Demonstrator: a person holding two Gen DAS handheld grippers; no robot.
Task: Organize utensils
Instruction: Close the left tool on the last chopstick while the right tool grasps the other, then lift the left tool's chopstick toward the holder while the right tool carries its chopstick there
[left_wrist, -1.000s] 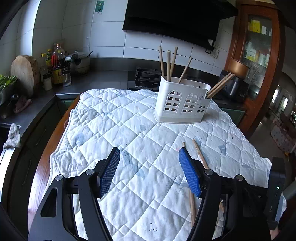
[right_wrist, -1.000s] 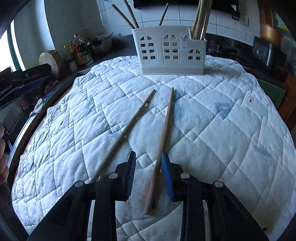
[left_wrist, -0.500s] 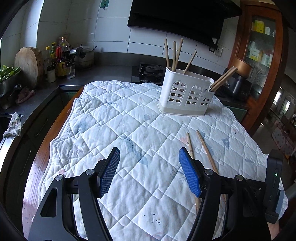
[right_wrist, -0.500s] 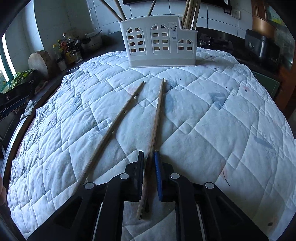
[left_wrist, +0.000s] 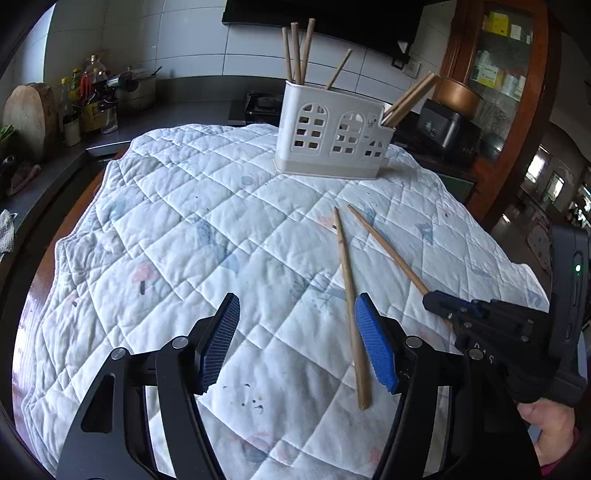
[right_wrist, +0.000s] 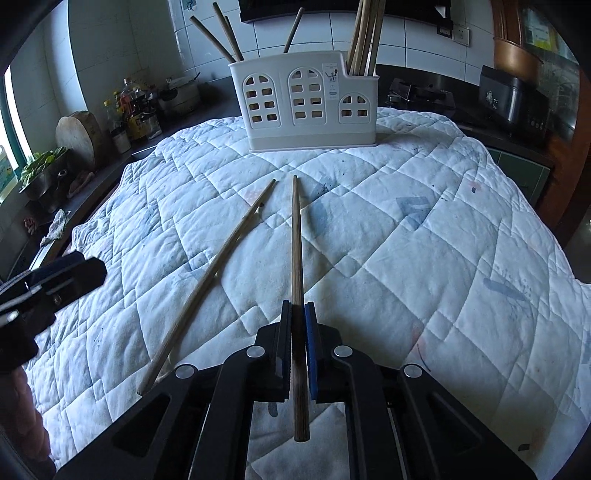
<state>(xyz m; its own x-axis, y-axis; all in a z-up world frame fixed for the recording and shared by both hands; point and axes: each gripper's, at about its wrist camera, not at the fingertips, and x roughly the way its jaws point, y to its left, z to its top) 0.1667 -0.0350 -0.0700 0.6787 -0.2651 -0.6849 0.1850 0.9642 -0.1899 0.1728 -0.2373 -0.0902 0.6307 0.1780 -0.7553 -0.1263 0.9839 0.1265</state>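
A white slotted utensil holder (left_wrist: 334, 138) (right_wrist: 304, 107) stands at the far side of the quilted cloth with several wooden chopsticks upright in it. My right gripper (right_wrist: 297, 314) is shut on a wooden chopstick (right_wrist: 295, 236) near its thick end, and the tip points toward the holder. It also shows in the left wrist view (left_wrist: 434, 299) with the held chopstick (left_wrist: 384, 245). A second chopstick (right_wrist: 210, 280) (left_wrist: 349, 299) lies loose on the cloth. My left gripper (left_wrist: 295, 339) is open and empty, its right pad beside the loose chopstick.
The quilted white cloth (left_wrist: 184, 229) covers the table. A dark counter on the left holds bottles (left_wrist: 86, 99), a wooden block (left_wrist: 27, 118) and a pot. A wooden cabinet (left_wrist: 498, 74) and a dark appliance (left_wrist: 447, 127) stand at the right.
My right gripper closed on the right-hand chopstick and lifted its thick end off the cloth. My left gripper moved forward and right, up to the loose chopstick.
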